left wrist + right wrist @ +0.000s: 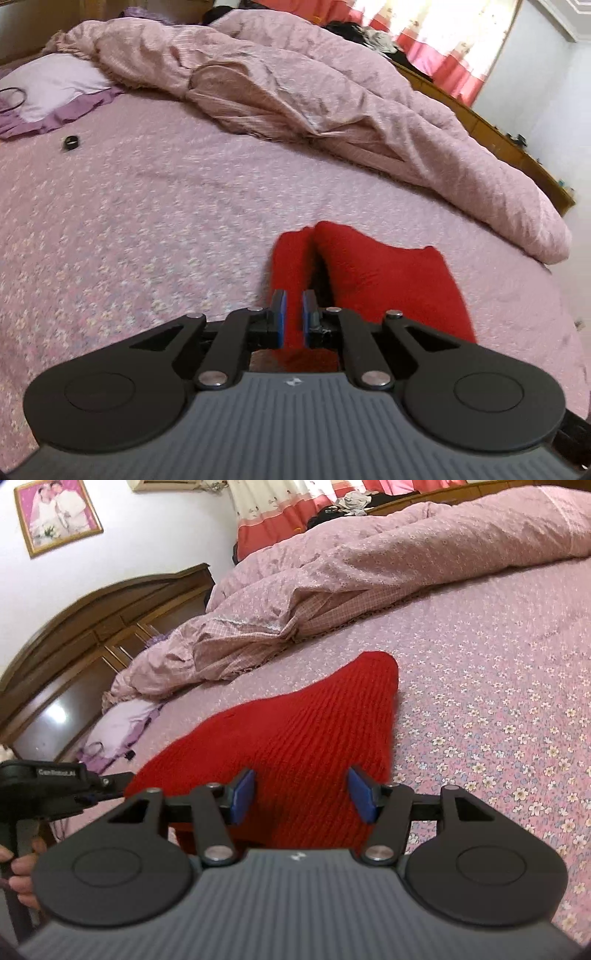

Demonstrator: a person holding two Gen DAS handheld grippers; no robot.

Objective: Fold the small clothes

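Looks like we're mid-fold on the red knit garment (295, 734), which lies on the bed (498, 701), lower middle of both frames. The left tool (294, 312) has its pads nearly together with a strip of red fabric between them, so I'd say it's clamped on an edge. The right tool (301, 794) is spread wide apart, hovering over the knit without gripping anything. Next move, I'd guess: right tool closes on the near edge so both can carry the flap over evenly. The garment is chunky ribbed knit, tapering to a rounded point toward the rumpled duvet (369, 572), partly doubled with a dark gap between layers.
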